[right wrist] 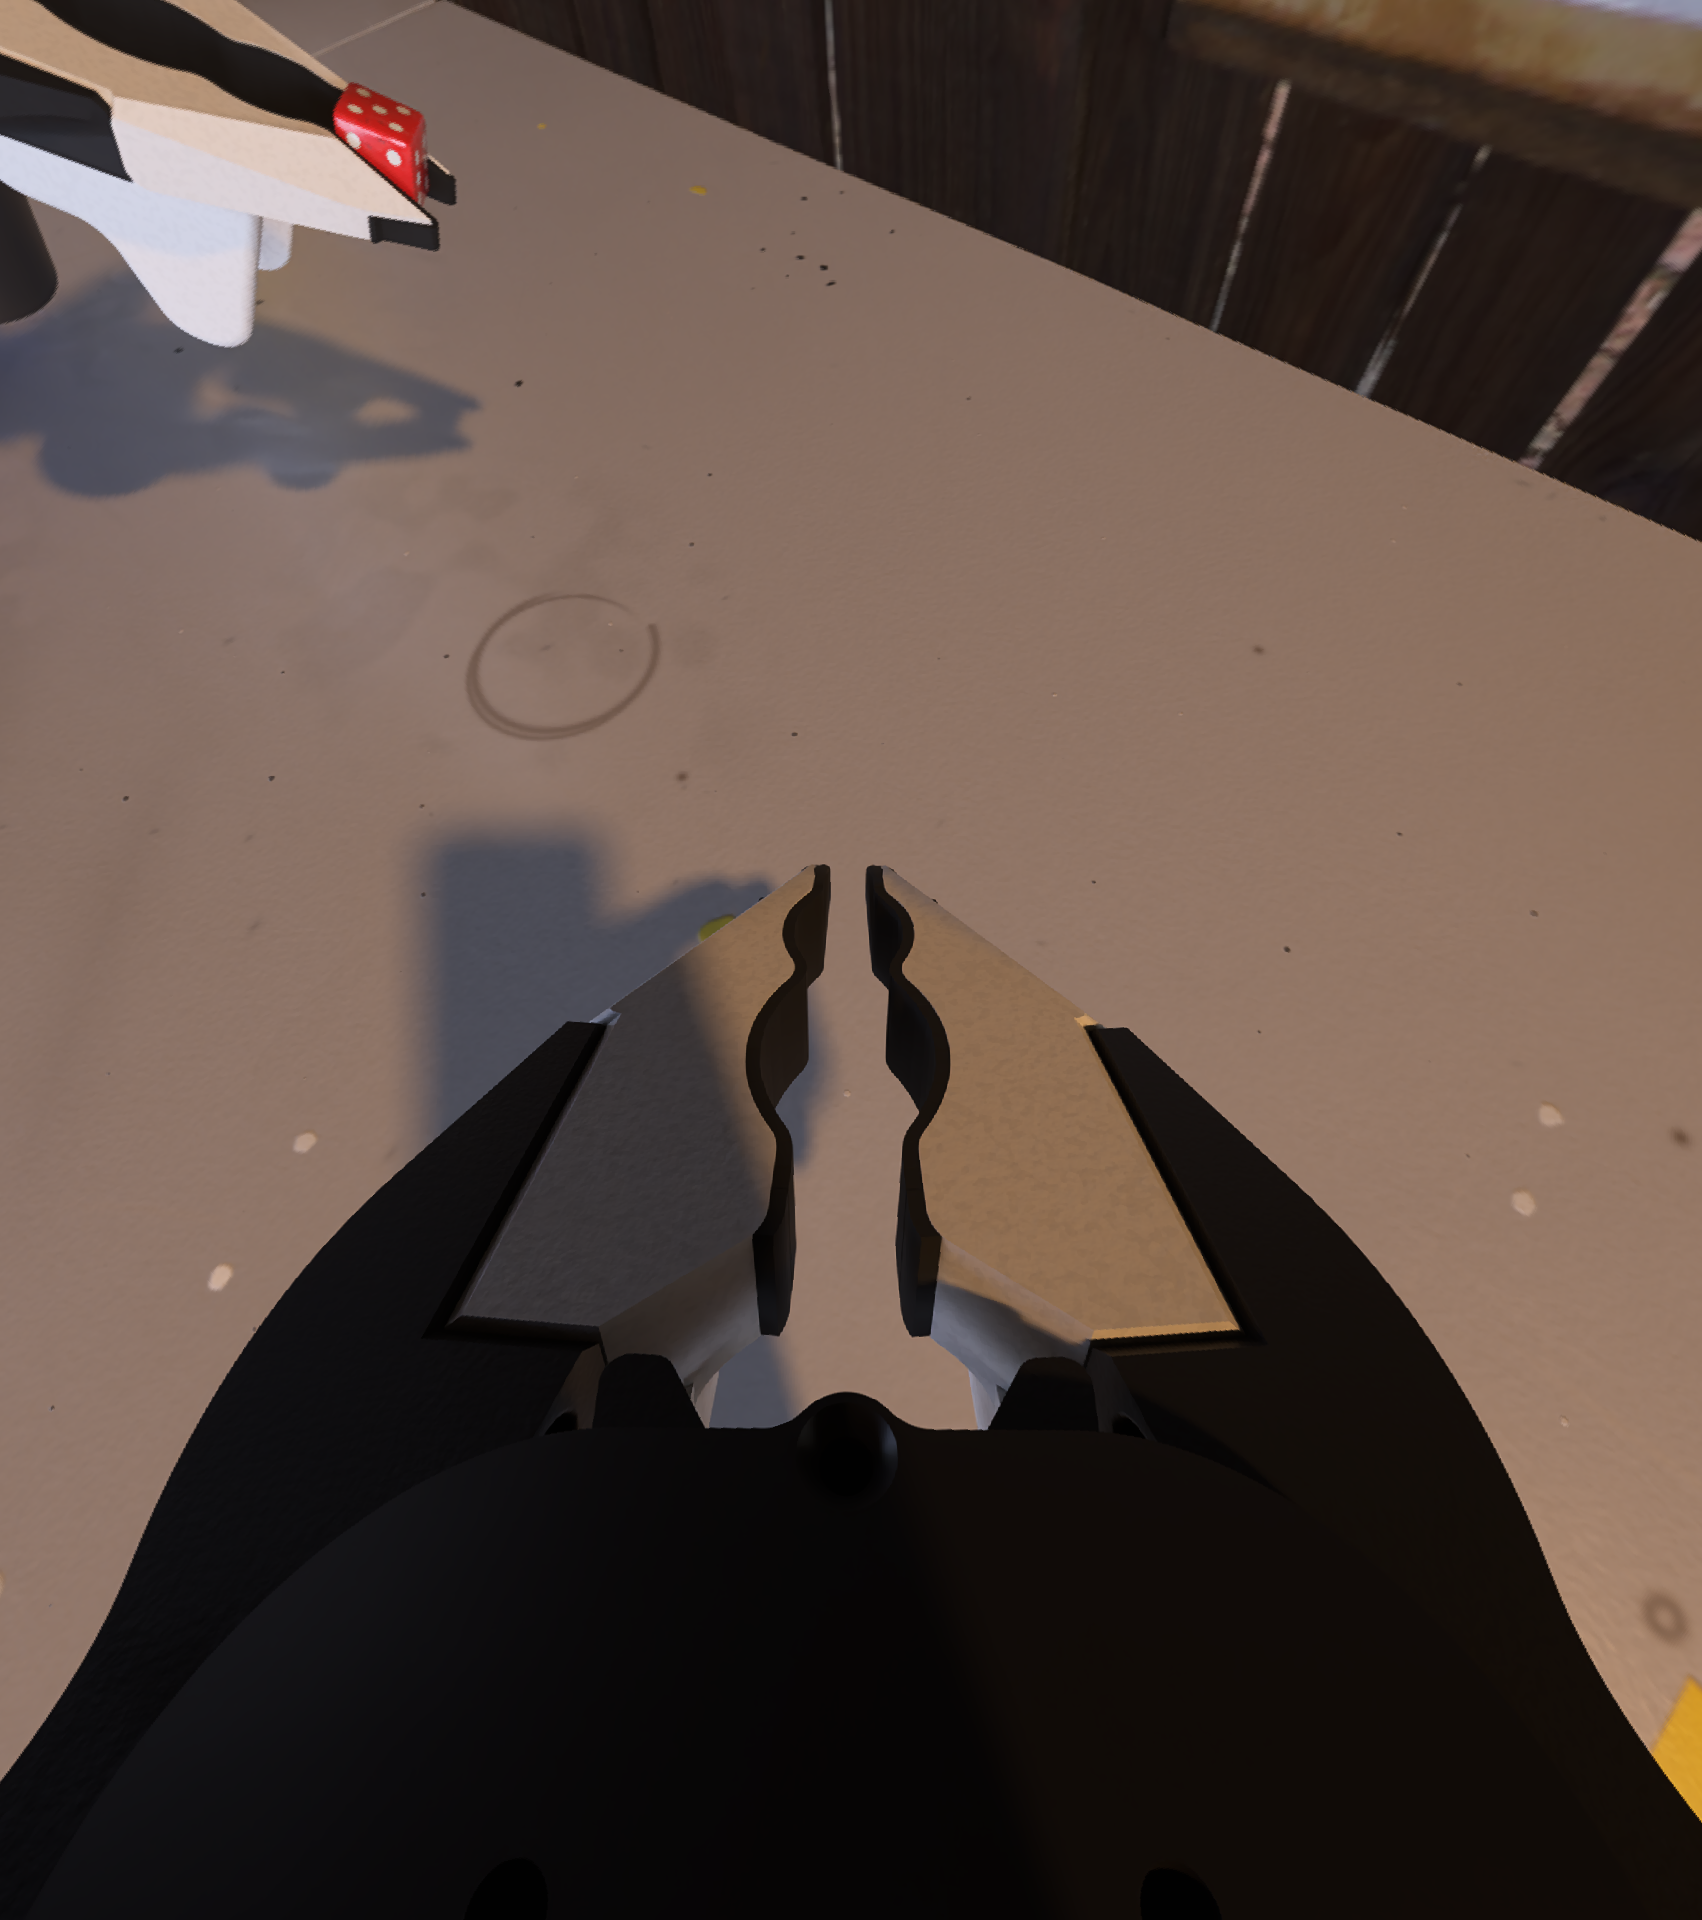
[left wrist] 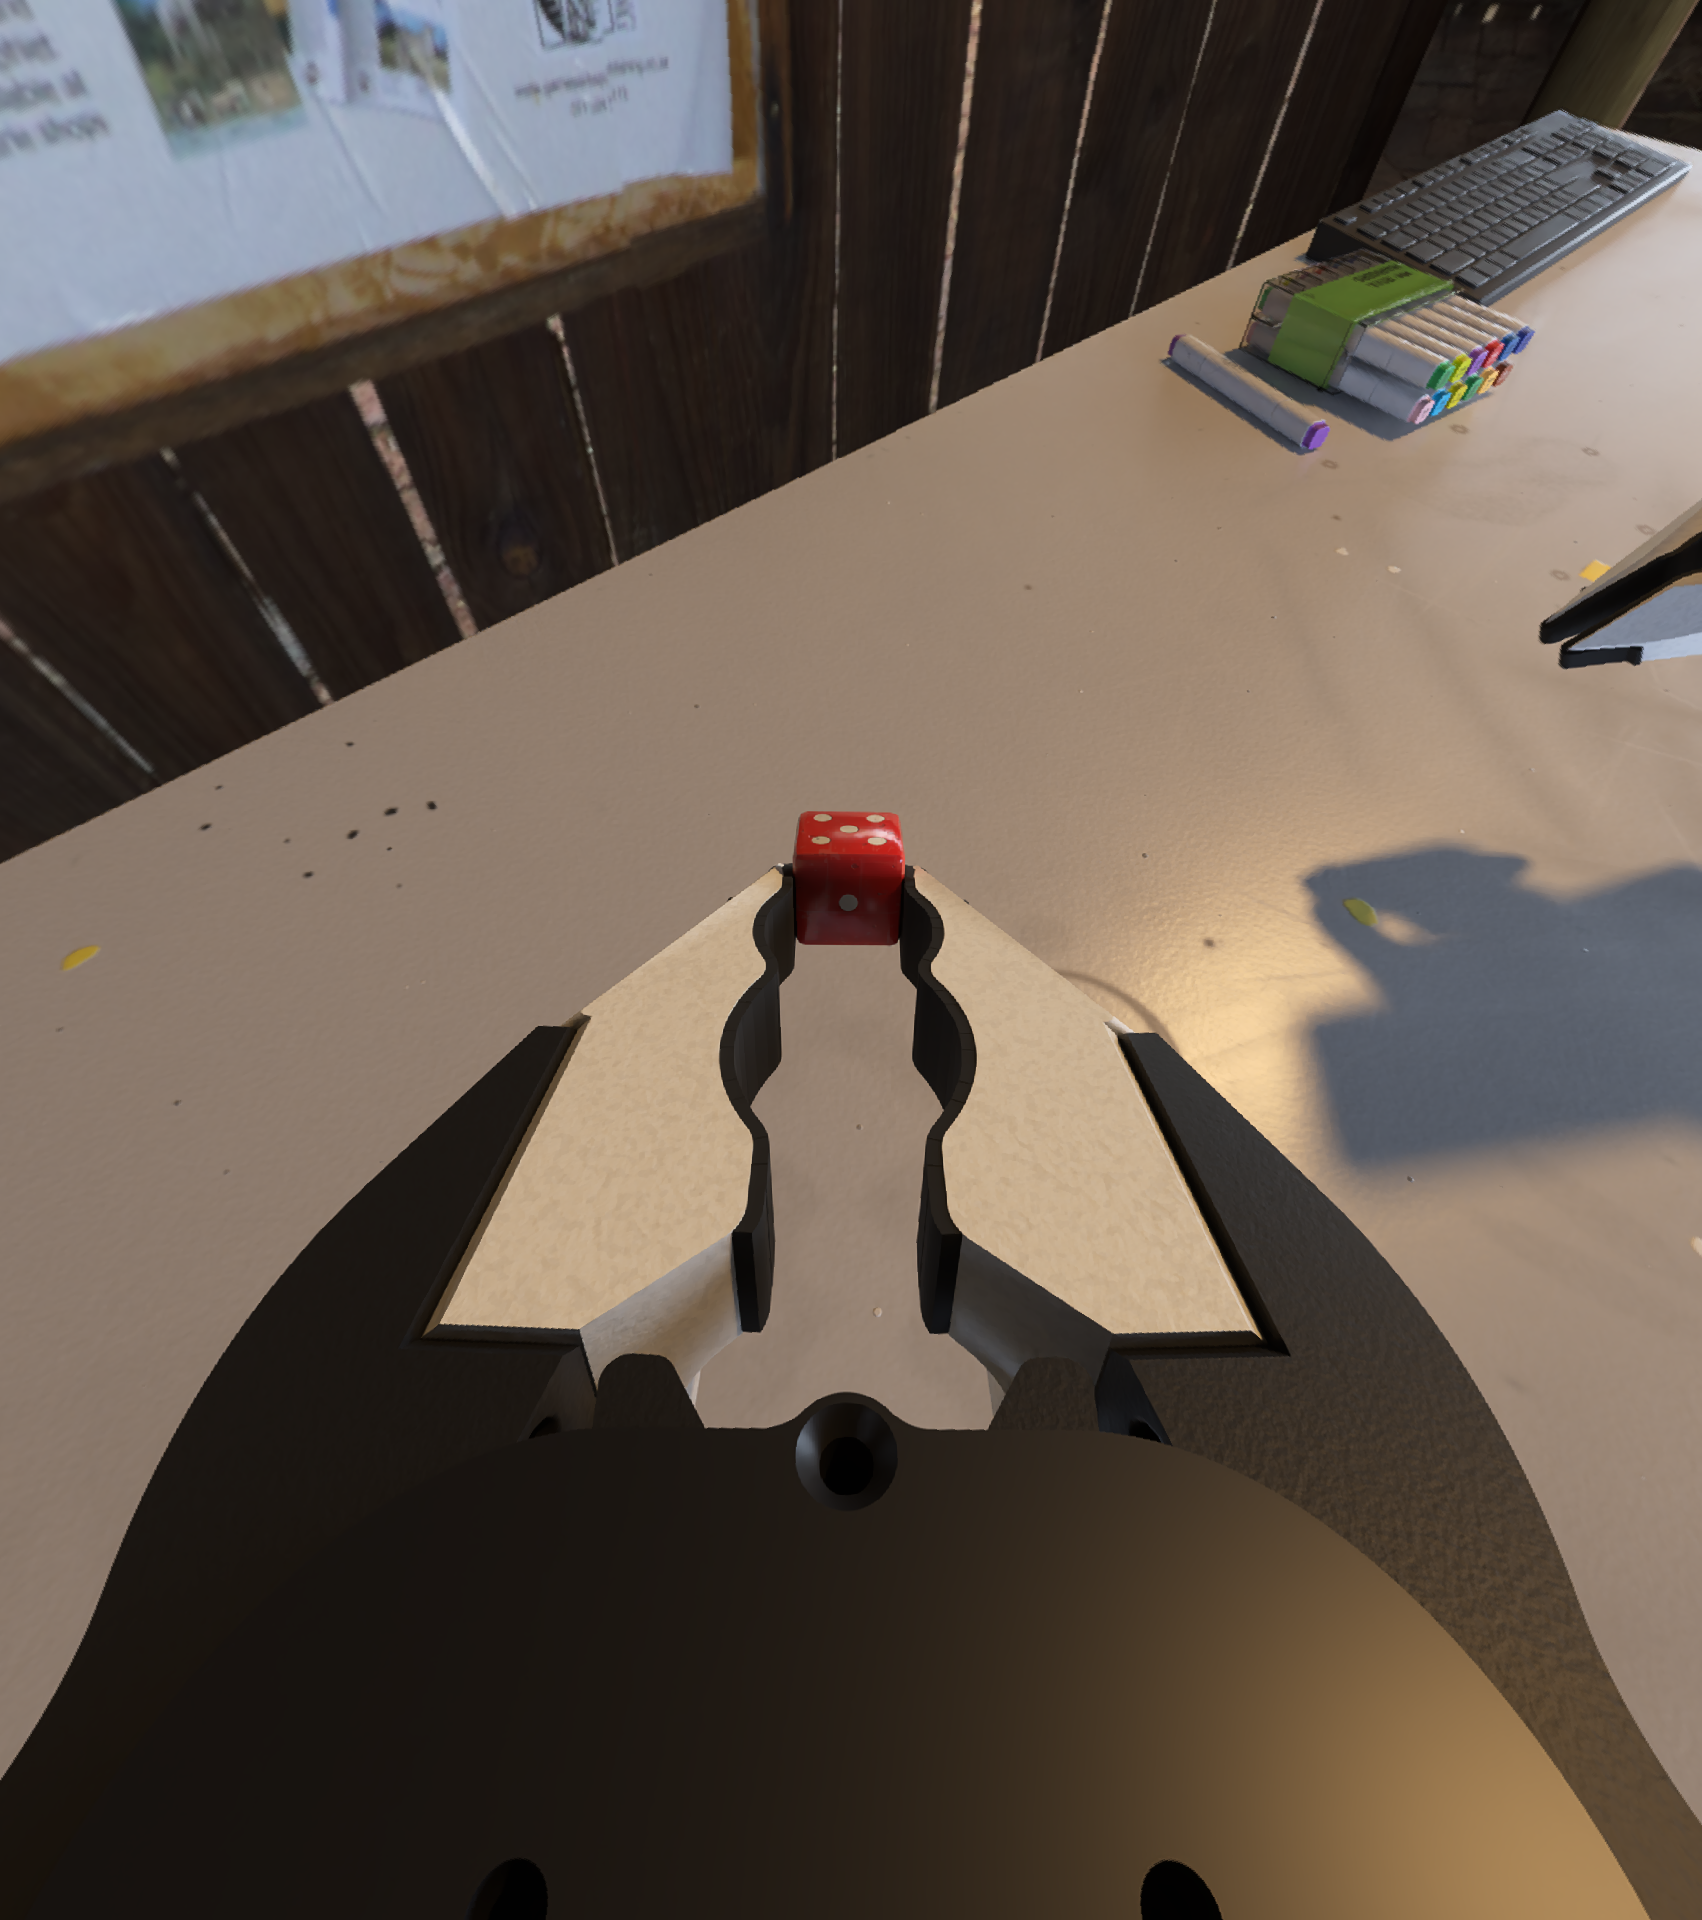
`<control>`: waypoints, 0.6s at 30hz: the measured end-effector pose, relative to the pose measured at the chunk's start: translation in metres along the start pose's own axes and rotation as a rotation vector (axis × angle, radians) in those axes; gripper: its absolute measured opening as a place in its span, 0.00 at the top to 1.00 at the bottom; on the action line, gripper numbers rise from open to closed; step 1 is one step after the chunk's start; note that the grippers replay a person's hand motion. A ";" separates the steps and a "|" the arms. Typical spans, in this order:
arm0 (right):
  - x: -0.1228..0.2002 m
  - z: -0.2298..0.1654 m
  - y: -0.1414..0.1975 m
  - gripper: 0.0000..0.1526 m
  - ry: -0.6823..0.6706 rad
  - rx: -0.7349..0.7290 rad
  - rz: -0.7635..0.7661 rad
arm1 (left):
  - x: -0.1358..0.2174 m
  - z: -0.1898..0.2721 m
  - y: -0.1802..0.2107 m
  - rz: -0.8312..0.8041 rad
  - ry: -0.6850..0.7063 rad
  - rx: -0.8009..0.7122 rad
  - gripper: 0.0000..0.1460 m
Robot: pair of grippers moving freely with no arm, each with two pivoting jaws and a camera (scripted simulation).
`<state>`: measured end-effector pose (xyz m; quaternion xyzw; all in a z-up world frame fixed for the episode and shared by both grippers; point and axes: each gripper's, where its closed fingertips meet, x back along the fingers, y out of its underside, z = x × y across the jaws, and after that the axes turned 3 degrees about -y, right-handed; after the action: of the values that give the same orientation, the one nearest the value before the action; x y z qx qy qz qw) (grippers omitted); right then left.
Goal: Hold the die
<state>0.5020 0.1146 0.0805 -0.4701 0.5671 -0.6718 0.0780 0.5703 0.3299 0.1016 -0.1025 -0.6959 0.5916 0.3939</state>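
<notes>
A red die [left wrist: 848,878] with pale pips sits clamped between the tips of my left gripper [left wrist: 848,875], which is shut on it and holds it above the beige table [left wrist: 1034,623]. In the right wrist view the same die [right wrist: 379,130] shows at the top left in the left gripper [right wrist: 426,211], clear of the tabletop with its shadow below. My right gripper [right wrist: 848,873] is empty with its jaws nearly together, hovering over bare table. It also shows at the right edge of the left wrist view [left wrist: 1564,644].
A dark keyboard [left wrist: 1512,197], a pack of coloured markers [left wrist: 1387,332] and a loose purple-capped marker [left wrist: 1247,393] lie at the far right. A notice board [left wrist: 307,156] hangs on the dark wooden fence behind the table edge. A ring stain [right wrist: 561,665] marks the table.
</notes>
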 end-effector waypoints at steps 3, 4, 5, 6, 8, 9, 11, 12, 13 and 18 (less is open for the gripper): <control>-0.005 -0.005 -0.001 0.95 -0.013 0.015 -0.018 | -0.002 0.002 0.001 -0.005 0.016 0.007 0.87; -0.006 -0.006 -0.001 0.95 -0.016 0.022 -0.028 | -0.002 0.003 0.002 -0.007 0.019 0.005 0.87; -0.008 -0.006 -0.002 0.95 -0.017 0.029 -0.035 | -0.002 0.004 0.002 -0.009 0.020 0.002 0.87; -0.009 -0.007 -0.003 0.95 -0.018 0.036 -0.039 | -0.002 0.005 0.001 -0.007 0.021 -0.001 0.87; -0.011 -0.010 -0.004 0.96 -0.028 0.044 -0.042 | -0.002 0.007 0.001 -0.006 0.026 -0.003 0.87; -0.013 -0.012 -0.004 0.97 -0.035 0.047 -0.045 | -0.002 0.007 0.001 -0.008 0.029 -0.003 0.87; -0.017 -0.014 -0.005 0.97 -0.043 0.059 -0.056 | -0.003 0.009 0.002 -0.011 0.031 -0.006 0.87; -0.019 -0.015 -0.005 0.96 -0.043 0.068 -0.063 | -0.004 0.010 0.003 -0.013 0.034 -0.006 0.87; -0.021 -0.015 -0.005 0.96 -0.043 0.080 -0.073 | -0.005 0.011 0.003 -0.017 0.038 -0.005 0.87; -0.035 -0.015 -0.005 0.95 -0.066 0.122 -0.137 | -0.010 0.015 0.008 -0.039 0.042 -0.024 0.87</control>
<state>0.5122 0.1493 0.0669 -0.5241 0.4888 -0.6929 0.0790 0.5639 0.3151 0.0904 -0.1060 -0.6963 0.5731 0.4188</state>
